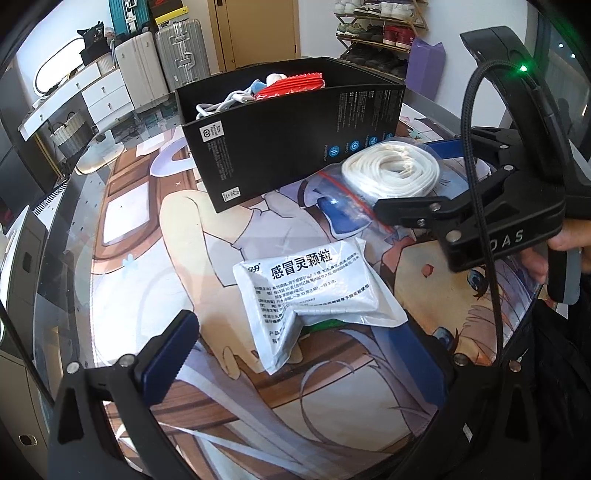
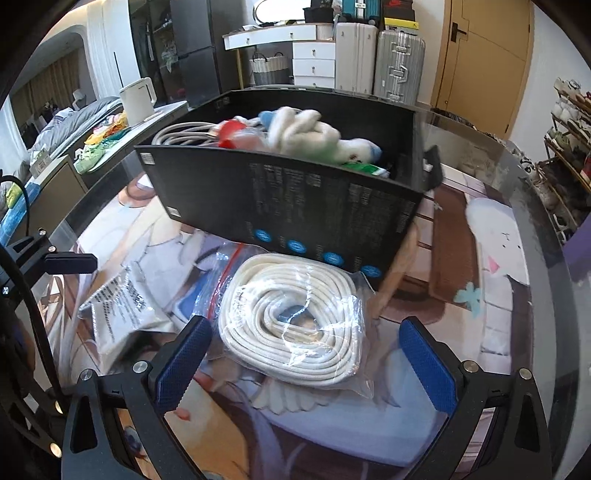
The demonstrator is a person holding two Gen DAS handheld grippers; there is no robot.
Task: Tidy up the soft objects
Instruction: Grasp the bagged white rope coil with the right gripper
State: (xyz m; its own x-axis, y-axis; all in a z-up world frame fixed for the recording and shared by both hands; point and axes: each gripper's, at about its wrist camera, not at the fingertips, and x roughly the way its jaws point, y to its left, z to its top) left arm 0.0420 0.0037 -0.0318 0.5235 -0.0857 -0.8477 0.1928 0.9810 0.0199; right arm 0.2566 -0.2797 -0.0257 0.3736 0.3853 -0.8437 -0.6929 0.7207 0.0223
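A white medicine sachet (image 1: pixel 306 295) lies flat on the printed mat, between the spread fingers of my left gripper (image 1: pixel 295 354), which is open and holds nothing. Behind it a white rope coil in a clear zip bag (image 2: pixel 291 321) rests against the black box (image 2: pixel 295 206). My right gripper (image 2: pixel 304 365) is open, one blue pad on each side of the bag, apart from it. The box (image 1: pixel 288 147) holds a white plush toy (image 2: pixel 314 136), a grey cable (image 2: pixel 184 134) and a red packet (image 1: pixel 295 86). The sachet (image 2: pixel 118 310) shows crumpled left of the bag.
Everything sits on a round glass table (image 2: pixel 532 206) covered by a cartoon mat (image 1: pixel 155 258). A white kettle (image 2: pixel 138 96) stands on a side counter. Suitcases (image 2: pixel 376 59), white drawers (image 2: pixel 314 62) and a shoe rack (image 1: pixel 380 33) line the room behind.
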